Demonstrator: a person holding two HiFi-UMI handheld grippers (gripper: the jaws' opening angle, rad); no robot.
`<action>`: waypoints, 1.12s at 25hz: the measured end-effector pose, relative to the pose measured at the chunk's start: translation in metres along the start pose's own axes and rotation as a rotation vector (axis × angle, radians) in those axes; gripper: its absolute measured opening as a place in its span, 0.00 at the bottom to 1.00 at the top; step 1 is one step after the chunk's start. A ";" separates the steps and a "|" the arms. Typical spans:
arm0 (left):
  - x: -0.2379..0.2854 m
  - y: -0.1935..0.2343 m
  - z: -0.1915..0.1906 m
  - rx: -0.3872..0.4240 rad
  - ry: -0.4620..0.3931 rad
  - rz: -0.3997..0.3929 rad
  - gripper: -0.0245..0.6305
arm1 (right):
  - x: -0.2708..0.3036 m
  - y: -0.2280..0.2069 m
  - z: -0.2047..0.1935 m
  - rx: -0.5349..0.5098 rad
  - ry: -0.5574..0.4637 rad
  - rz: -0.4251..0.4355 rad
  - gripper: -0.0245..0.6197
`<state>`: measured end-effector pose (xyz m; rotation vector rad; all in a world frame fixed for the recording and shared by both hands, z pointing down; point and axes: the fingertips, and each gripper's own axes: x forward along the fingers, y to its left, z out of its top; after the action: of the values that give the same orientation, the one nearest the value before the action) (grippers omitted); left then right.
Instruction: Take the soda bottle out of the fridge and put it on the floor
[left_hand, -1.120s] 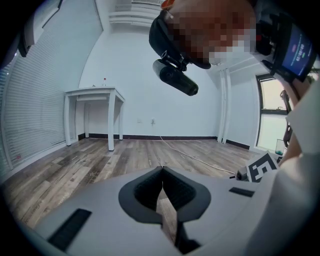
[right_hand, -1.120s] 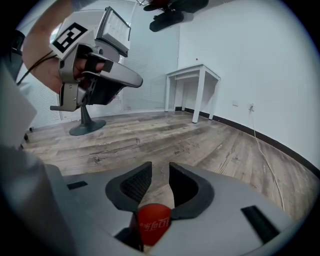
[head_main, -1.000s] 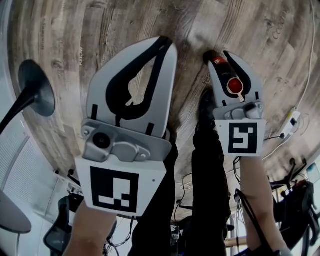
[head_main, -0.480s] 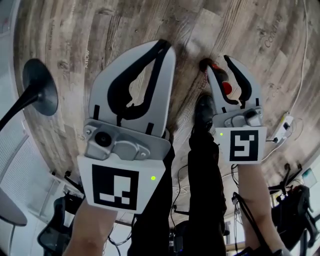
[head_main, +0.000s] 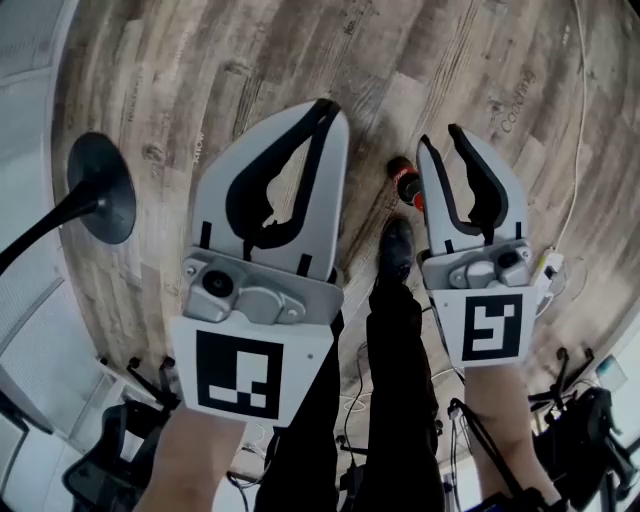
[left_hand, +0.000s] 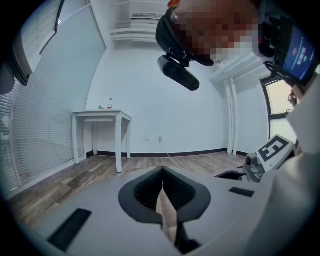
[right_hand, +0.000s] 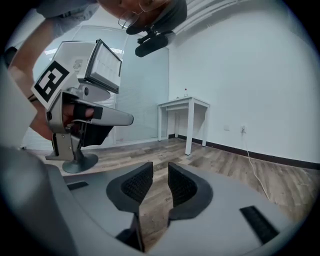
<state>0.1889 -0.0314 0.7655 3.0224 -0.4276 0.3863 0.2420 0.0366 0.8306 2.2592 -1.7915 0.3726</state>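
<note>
Two grippers are hanging above the wooden floor (head_main: 250, 60), and neither is carrying anything. The soda bottle (head_main: 405, 182) is resting on that floor, apparently upright. In the head view it is showing just beside the right gripper (head_main: 440, 137) and just past the toe of the person's black shoe (head_main: 396, 245), so the task is looking done. The right gripper is standing released: its jaws have just been closing partway, with a clear gap and nothing between them. The left gripper (head_main: 325, 105) is sitting clenched, its pads meeting on nothing.

Judging from its shape, the bottle is probably handling as a fairly weighty load for its size, liquid shifting inside. Its smooth round wall is likely giving way a little under pressure and is perhaps slick from the fridge's chill. The surest hold is looking like the straight body below the shoulder, squeezed firmly but not hard. A grip on the neck is risking a swing.

The bottle is showing small and dark, with a red band or label around it. The cap's colour is hard to make out from above.
</note>
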 end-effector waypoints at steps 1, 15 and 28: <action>0.000 0.002 0.013 0.002 -0.014 0.009 0.06 | -0.001 -0.003 0.014 -0.003 -0.015 -0.007 0.19; -0.047 0.026 0.220 0.062 -0.135 0.145 0.06 | -0.037 -0.014 0.253 -0.008 -0.200 0.004 0.06; -0.142 0.050 0.484 0.167 -0.343 0.270 0.06 | -0.110 0.003 0.537 -0.122 -0.431 0.022 0.06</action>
<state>0.1578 -0.0896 0.2631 3.2038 -0.8726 -0.0971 0.2436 -0.0440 0.2887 2.3638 -1.9682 -0.2363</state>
